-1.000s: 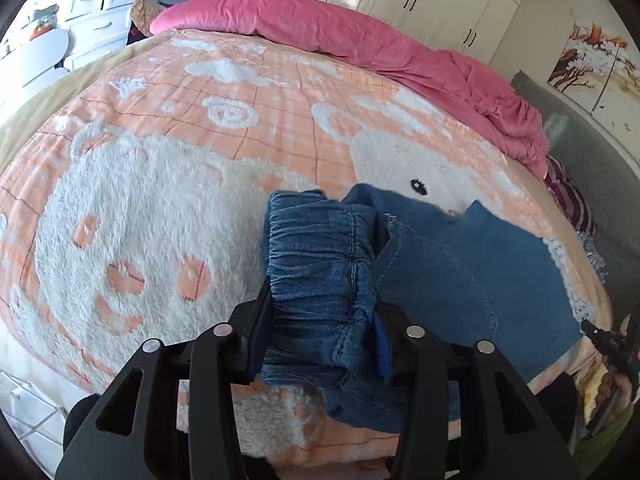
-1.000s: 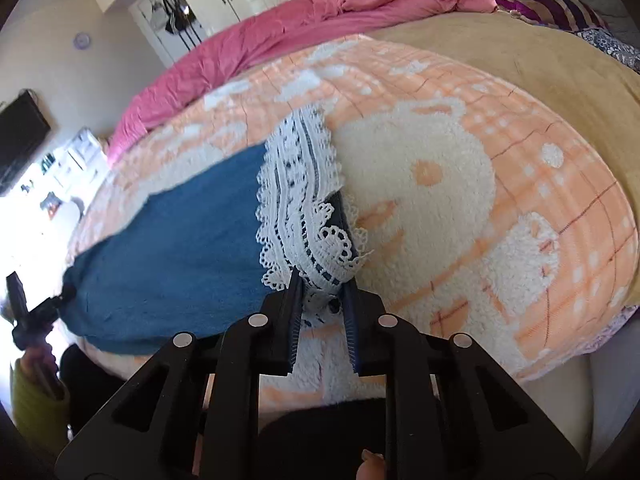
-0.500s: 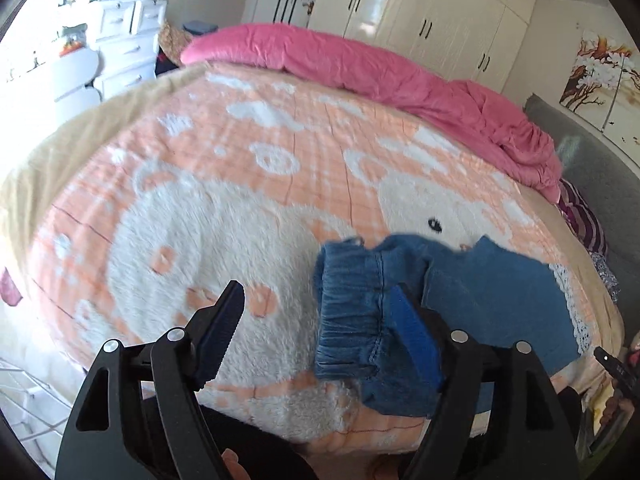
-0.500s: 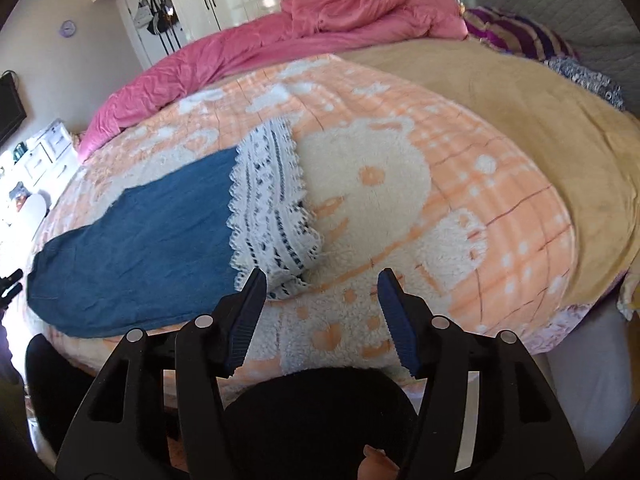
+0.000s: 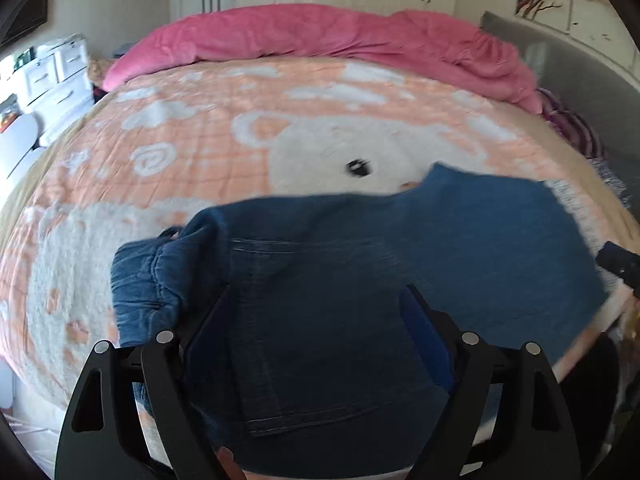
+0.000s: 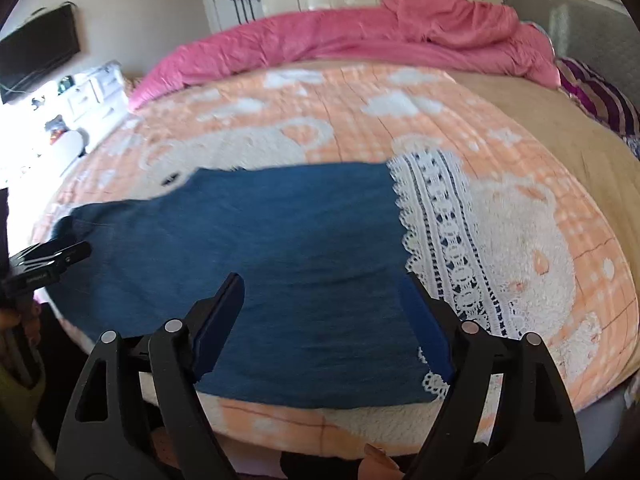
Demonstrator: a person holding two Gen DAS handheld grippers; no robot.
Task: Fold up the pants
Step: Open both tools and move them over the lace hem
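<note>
Blue denim pants (image 5: 360, 264) lie flat across the near edge of the bed, elastic waistband (image 5: 140, 280) bunched at the left, legs running right. They also show in the right wrist view (image 6: 280, 248), with a white lace hem (image 6: 444, 240) at the right end. My left gripper (image 5: 316, 312) is open and empty over the waist part. My right gripper (image 6: 324, 300) is open and empty over the leg part, close to the lace hem. The left gripper's tip shows at the left edge of the right wrist view (image 6: 48, 260).
The bed carries a peach and white bear-pattern blanket (image 5: 280, 128) with a pink duvet (image 5: 320, 40) heaped along the far side. White drawers (image 5: 52, 76) stand at the left, wardrobes at the back, a grey headboard (image 5: 568, 68) and a striped pillow (image 6: 600, 96) at the right.
Both grippers let go of the pants and opened, the left off the waistband, the right off the lace hem. Both then swung inward, now over the middle of the pants.
</note>
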